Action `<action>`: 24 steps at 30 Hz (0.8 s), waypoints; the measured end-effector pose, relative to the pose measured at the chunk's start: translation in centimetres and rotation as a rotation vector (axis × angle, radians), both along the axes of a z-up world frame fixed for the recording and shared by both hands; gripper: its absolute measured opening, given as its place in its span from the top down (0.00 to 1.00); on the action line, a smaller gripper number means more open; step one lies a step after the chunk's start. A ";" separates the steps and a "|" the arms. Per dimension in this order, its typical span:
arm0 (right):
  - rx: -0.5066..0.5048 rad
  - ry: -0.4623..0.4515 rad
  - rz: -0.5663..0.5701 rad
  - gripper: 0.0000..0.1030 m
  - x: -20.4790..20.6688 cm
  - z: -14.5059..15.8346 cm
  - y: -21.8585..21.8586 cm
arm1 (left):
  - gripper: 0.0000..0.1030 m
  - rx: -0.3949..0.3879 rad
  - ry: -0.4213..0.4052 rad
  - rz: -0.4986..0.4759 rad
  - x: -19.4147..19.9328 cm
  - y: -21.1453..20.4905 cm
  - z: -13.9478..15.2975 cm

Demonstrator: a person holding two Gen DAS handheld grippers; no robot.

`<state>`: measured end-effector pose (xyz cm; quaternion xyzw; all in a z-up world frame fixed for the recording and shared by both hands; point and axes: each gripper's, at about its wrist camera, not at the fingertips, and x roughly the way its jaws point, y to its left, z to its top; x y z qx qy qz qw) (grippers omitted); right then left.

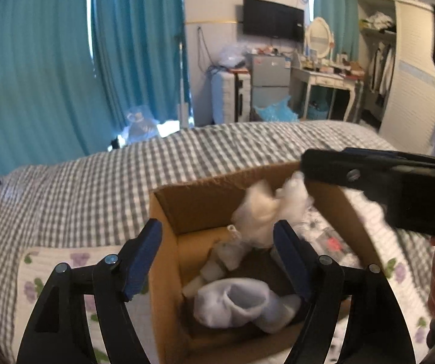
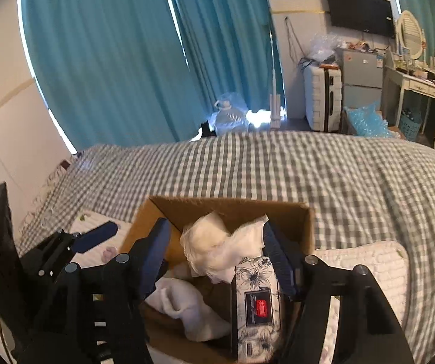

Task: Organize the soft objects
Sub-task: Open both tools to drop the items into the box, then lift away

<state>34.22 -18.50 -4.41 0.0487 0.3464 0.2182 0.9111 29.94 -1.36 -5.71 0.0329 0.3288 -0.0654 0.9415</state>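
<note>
Cardboard box (image 1: 168, 212), open-topped, standing on a bed with grey-and-white checked cover (image 1: 96, 182); a floral-printed pillow (image 1: 35, 276) lies against the box's left side in the left wrist view.

Contents of box:
- White sock (image 1: 241, 303), rolled open at the cuff, at the near end.
- Crumpled white cloth (image 2: 217, 242), bunched high toward the far wall of the box (blurred in the left wrist view).
- Floral-patterned pouch with a red label (image 2: 258, 306), against the box's right wall.
- Small pale items (image 1: 217, 261) between sock and cloth; too indistinct to identify.

Left claw (image 1: 217, 261): fingers spread wide, released, holding nothing, poised over the box's near-left corner, one finger outside the wall and one inside.

Right claw (image 2: 217, 257): fingers apart, straddling the white cloth from above; whether the pads touch the cloth cannot be told.

Background: teal curtains (image 1: 50, 60), wall-mounted television (image 1: 273, 19), white suitcase (image 2: 323, 97), dressing table with oval mirror (image 1: 323, 75).
</note>
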 end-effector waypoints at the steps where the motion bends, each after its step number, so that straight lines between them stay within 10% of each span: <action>1: -0.001 -0.013 -0.006 0.38 -0.7 1.1 -0.4 | 0.25 -0.001 -0.007 0.005 -0.6 0.1 0.7; 15: -0.038 -0.244 -0.069 0.22 -17.1 16.7 -5.2 | 0.17 0.028 -0.294 0.073 -15.9 0.5 15.9; 19: -0.054 -0.289 -0.077 0.02 -22.0 18.5 -6.3 | 0.17 0.014 -0.336 0.094 -20.0 1.0 17.9; 24: -0.091 -0.324 -0.083 0.00 -26.9 18.2 -7.0 | 0.17 0.006 -0.335 0.097 -23.1 1.4 17.3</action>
